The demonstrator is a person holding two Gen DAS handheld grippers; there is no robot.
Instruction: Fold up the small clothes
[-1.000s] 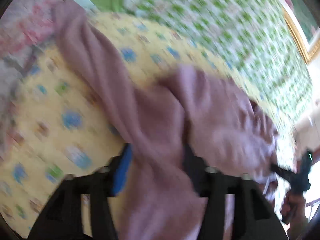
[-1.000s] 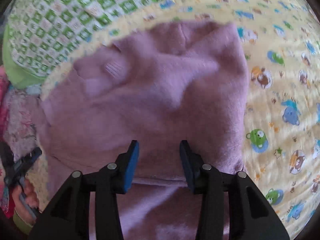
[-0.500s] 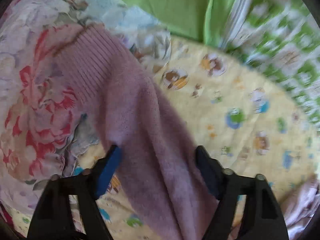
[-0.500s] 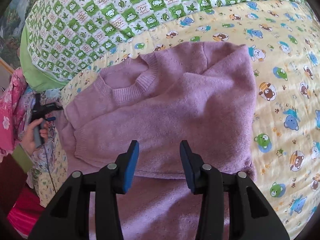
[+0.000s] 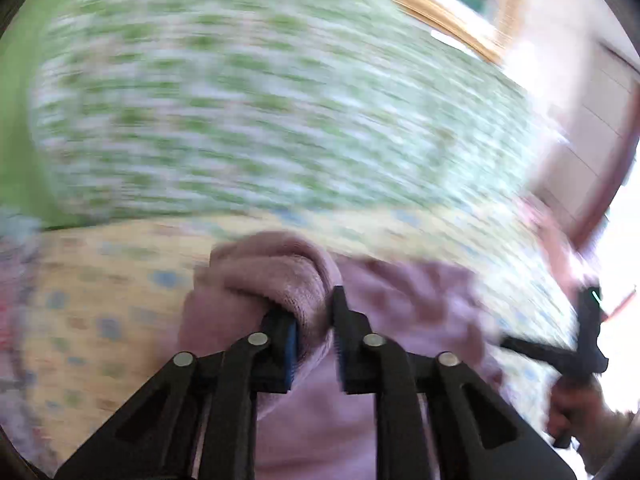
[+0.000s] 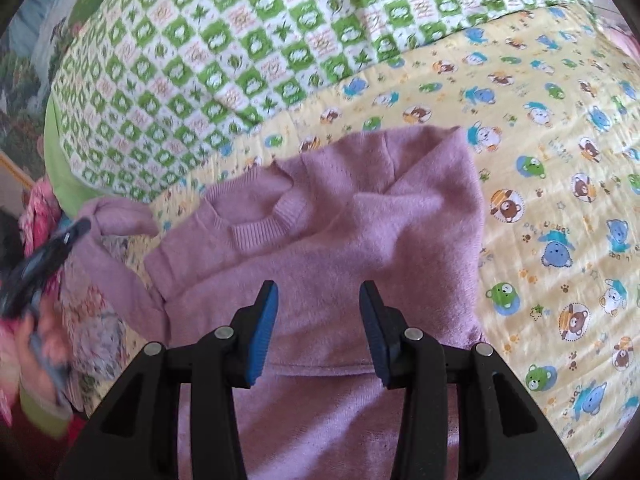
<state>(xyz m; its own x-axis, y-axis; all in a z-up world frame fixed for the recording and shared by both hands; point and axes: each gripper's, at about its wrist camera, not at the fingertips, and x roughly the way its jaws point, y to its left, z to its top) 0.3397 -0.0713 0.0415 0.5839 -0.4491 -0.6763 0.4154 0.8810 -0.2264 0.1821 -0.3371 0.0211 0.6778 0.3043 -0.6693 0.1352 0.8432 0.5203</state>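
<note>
Pinching a bunched sleeve [image 5: 272, 276] of the pink sweater [image 6: 328, 240], the left gripper [image 5: 314, 336] was clamped on soft knit; the right gripper [image 6: 318, 328] hung spread and empty over the body. Sweater lay mid-bed on the yellow quilt [image 6: 540, 152], sleeve trailing toward its left edge. Looked light, floppy, stretchy: best gripped at cuff or hem ribbing.

My left gripper [image 5: 314, 334] and right gripper [image 6: 318, 330] are black, each with blue pads [image 6: 264, 330]. The sweater [image 6: 340, 248] is plain mauve-pink, ribbed at the collar. The sheet [image 6: 560, 200] under it is pale yellow, printed with cartoon bears and frogs in blue, green and brown. The quilt [image 6: 240, 48] is chequered green and white, with leaf motifs. The cloth [image 6: 40, 208] at far left is pink floral.
</note>
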